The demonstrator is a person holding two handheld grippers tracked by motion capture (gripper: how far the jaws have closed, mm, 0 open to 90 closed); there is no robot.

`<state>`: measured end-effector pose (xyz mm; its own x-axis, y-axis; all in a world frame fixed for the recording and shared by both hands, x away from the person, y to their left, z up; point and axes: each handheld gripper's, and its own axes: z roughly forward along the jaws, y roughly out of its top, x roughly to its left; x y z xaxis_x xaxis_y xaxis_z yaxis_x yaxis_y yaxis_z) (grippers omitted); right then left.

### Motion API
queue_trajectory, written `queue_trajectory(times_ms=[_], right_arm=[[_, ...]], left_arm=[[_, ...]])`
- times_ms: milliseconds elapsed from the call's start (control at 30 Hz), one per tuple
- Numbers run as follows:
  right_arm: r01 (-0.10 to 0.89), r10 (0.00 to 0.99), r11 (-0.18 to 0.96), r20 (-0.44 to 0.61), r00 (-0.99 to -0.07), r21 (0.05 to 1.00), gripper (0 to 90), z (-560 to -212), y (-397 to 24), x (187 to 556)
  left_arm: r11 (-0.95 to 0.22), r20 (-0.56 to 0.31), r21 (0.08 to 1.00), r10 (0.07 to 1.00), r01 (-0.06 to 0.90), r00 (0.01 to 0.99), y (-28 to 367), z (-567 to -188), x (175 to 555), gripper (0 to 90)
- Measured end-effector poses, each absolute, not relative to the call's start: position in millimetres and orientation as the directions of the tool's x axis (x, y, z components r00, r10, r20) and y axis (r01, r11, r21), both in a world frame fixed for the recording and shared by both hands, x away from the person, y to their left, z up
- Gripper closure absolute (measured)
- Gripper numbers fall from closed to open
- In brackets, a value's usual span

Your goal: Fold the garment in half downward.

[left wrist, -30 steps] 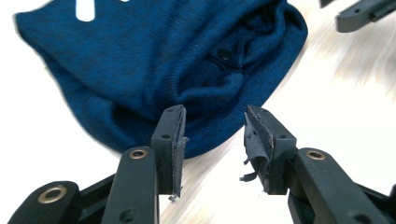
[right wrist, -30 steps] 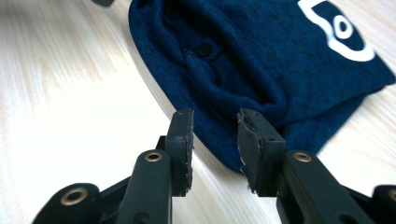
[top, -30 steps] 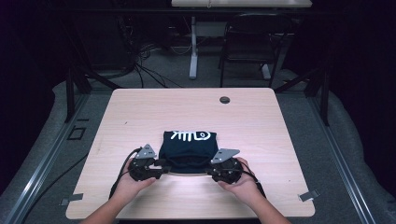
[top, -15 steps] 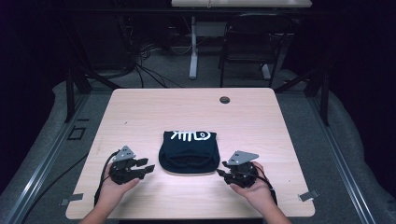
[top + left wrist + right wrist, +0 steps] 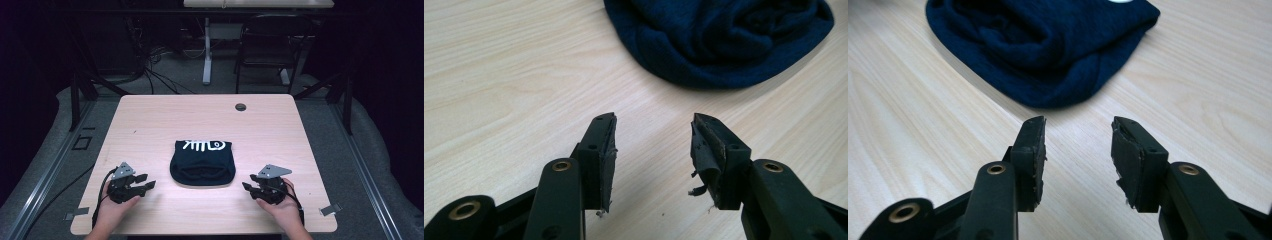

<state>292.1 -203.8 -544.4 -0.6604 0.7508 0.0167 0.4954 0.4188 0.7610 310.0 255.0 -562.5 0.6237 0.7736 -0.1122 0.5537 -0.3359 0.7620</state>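
**Folded shirt lying between two open grippers**

The table is carrying a folded dark blue shirt near its middle, white print facing up. The left hand-held gripper is sitting left of the shirt, well apart from it, its jaws having just been opening, nothing between them. The right hand-held gripper is sitting right of it, jaws likewise just opened wide and empty.
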Motion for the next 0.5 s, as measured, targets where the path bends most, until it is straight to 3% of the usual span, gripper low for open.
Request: queue_trajectory(times_ms=[500], right_arm=[[0.545, 0.799, 0.331, 0.078, -0.597, 0.771, 55.8, -563, -215, 299]], left_arm=[[-0.32, -0.11, 0.754, 0.799, 0.573, 0.591, 261, -572, 315, 52.7]])
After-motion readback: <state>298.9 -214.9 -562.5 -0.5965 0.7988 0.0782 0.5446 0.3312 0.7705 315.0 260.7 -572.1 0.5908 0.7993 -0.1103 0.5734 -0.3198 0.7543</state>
